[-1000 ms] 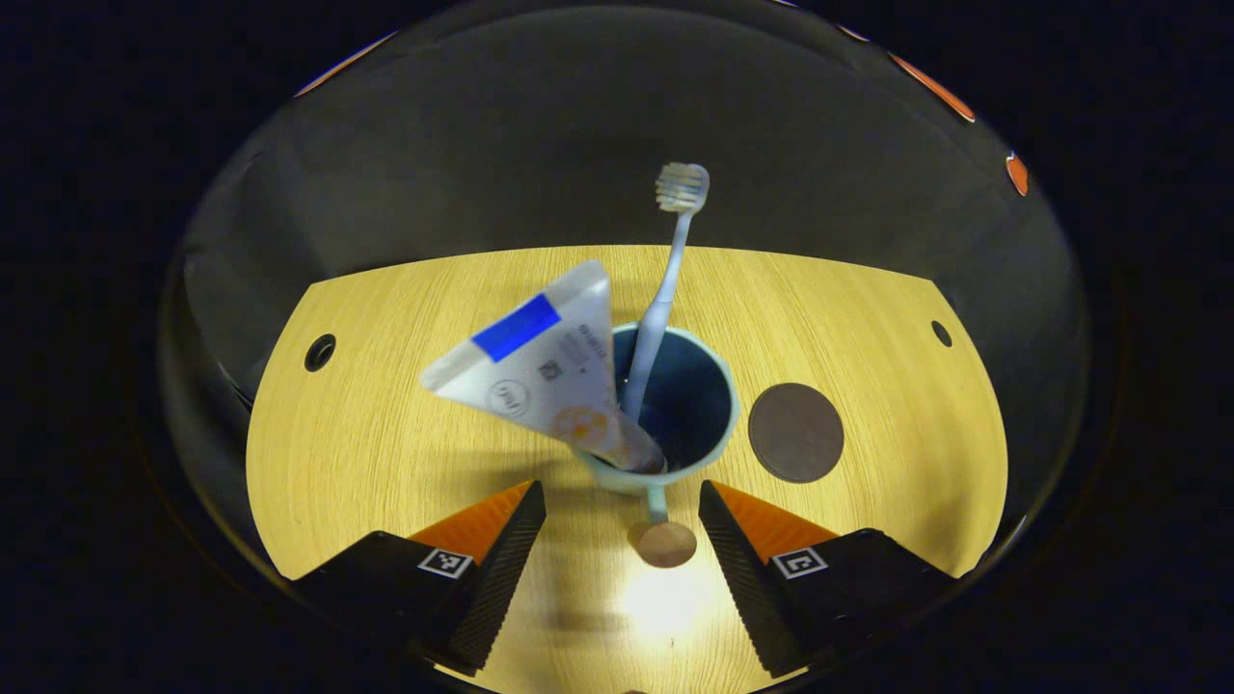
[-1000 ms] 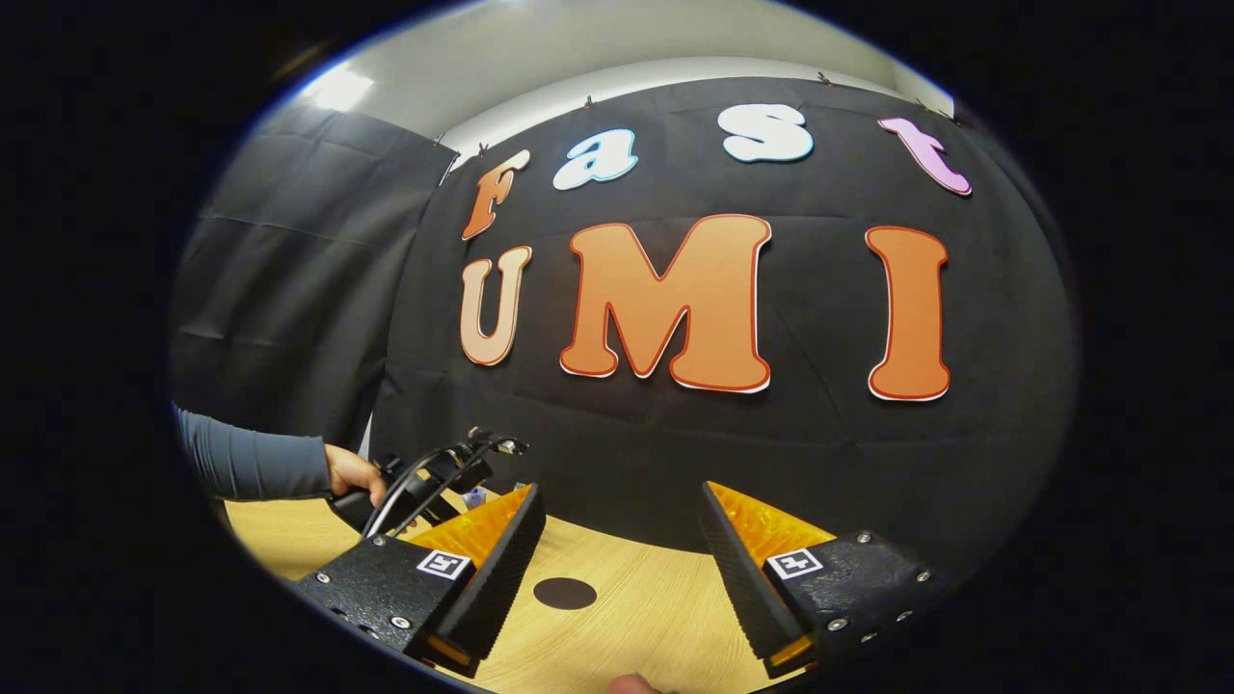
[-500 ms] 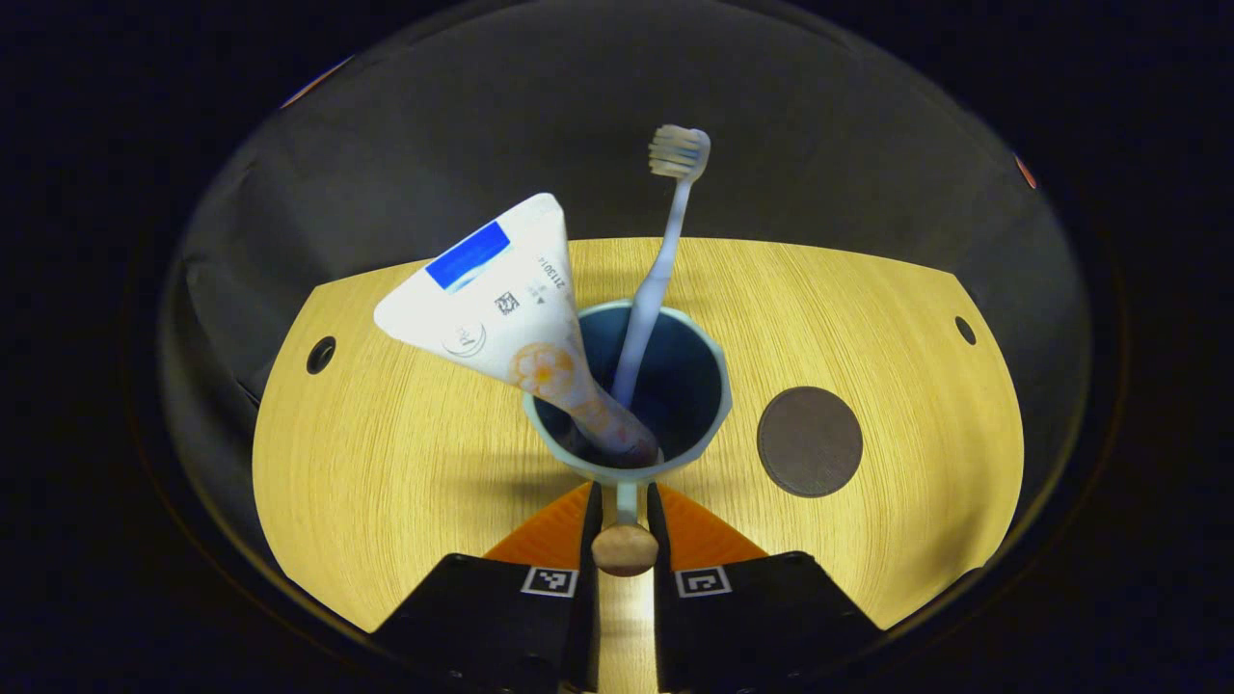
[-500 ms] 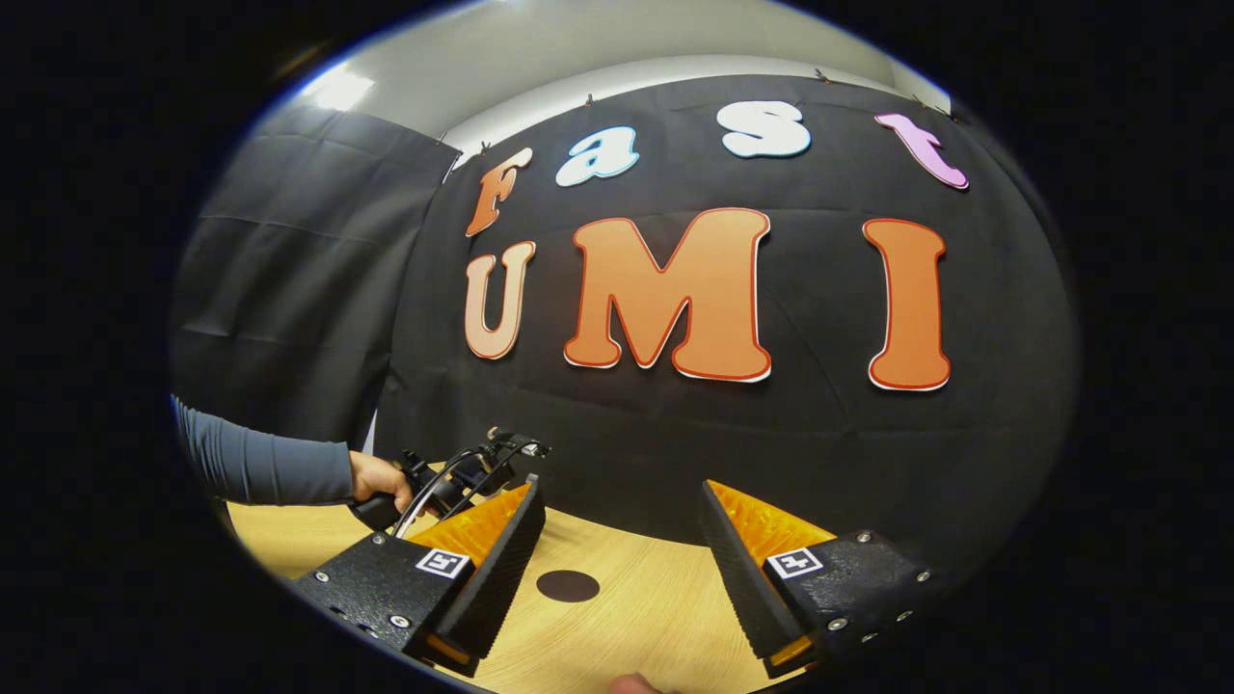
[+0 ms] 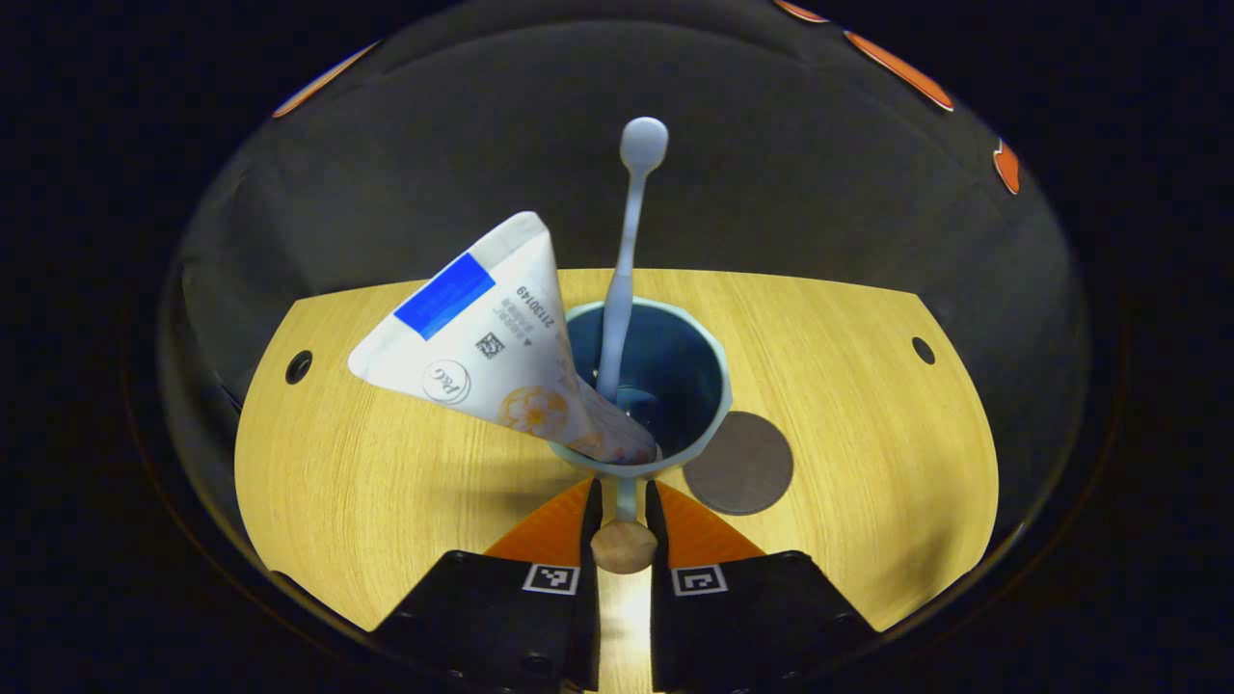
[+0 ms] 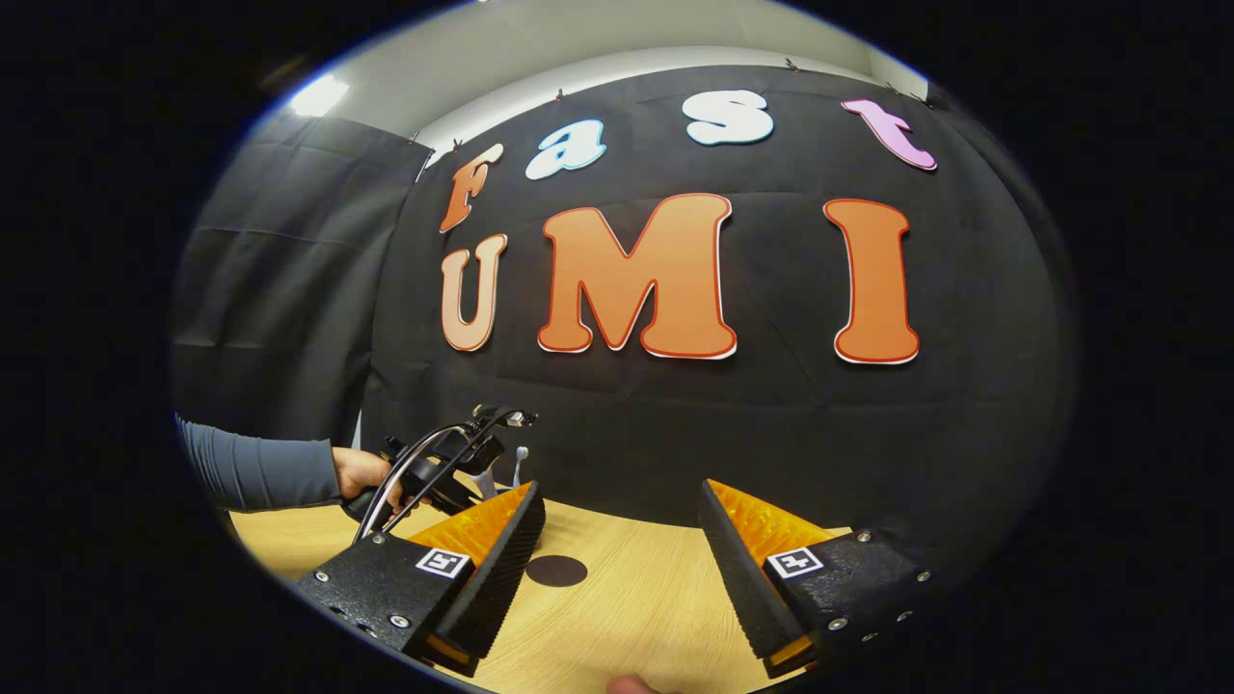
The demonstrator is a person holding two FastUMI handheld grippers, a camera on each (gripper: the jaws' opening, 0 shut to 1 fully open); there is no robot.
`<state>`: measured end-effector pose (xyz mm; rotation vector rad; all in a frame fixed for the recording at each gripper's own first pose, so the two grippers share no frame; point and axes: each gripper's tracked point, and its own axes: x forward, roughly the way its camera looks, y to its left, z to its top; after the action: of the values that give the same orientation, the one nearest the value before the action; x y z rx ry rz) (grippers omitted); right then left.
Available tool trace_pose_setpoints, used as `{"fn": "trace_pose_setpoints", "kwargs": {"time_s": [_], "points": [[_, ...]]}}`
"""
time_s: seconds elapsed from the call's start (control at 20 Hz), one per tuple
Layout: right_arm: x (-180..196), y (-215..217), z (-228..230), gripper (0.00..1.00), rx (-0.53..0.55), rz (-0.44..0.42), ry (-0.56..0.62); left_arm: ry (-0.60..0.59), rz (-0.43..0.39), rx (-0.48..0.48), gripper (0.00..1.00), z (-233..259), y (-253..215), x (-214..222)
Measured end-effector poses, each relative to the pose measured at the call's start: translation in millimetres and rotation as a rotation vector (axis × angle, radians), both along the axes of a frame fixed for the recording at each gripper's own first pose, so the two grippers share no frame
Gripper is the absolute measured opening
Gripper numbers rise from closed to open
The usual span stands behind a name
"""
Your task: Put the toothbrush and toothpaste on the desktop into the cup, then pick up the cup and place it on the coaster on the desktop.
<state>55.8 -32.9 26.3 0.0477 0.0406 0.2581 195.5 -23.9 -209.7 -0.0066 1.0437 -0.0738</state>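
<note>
With toothbrush (image 5: 629, 253) and toothpaste (image 5: 492, 345) inside, our left gripper (image 5: 624, 516) clamps the cup (image 5: 644, 386) handle, seemingly lifted; next, centre it over the coaster (image 5: 744, 465), while our right gripper (image 6: 622, 540) waits, fingers apart.

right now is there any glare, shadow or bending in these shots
Left gripper view: a bright glare patch on the table just below the cup handle; the toothpaste casts a soft shadow to its left; the table's edges bow from the fisheye. Right gripper view: a ceiling light blooms at upper left; the table edge curves.
</note>
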Motion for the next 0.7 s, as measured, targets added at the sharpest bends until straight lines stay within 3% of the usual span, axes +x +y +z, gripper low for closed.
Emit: {"fn": "trace_pose_setpoints", "kwargs": {"time_s": [0.3,0.55,0.65,0.7], "points": [[-9.2,-18.2,1.8,0.96,0.013,-0.04,-0.026,0.017,-0.085,-0.01,0.2,2.0,4.1,-4.1],[-19.9,-38.0,-16.2,0.96,0.013,-0.079,0.012,0.048,-0.096,-0.012,0.2,14.0,5.6,-5.6],[-21.2,-44.2,-18.4,0.96,0.026,-0.094,0.022,0.025,-0.11,-0.015,0.24,18.5,3.5,-7.8],[-22.2,-45.8,-18.9,0.96,0.03,-0.102,0.025,-0.001,-0.126,-0.01,0.31,27.0,4.6,-7.4]]}}
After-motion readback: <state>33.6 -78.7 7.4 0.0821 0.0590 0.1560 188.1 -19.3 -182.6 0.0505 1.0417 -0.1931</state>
